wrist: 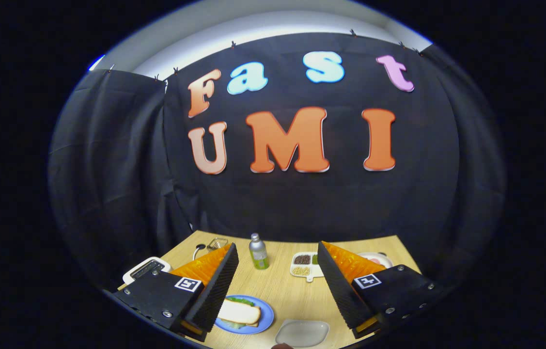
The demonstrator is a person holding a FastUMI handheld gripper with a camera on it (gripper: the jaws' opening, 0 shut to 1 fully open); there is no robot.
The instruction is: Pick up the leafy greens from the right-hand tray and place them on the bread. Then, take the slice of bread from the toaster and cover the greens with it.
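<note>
Spanning the wooden table [282,286], the gripper [277,281] hangs open and empty; the white toaster [146,269] sits beyond its left finger; the bread slice [240,312] already covers greens on the blue plate [265,320]; soft, light, probably crushable; grip its edges.

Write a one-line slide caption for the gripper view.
Open hand-held gripper above table; bread covers greens on blue plate, toaster off to the side.

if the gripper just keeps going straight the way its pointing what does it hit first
Probably the bottle, standing on the table beyond the open gripper, roughly between its fingertips. Nothing lies nearer in that line, though depth is hard to judge.
</note>
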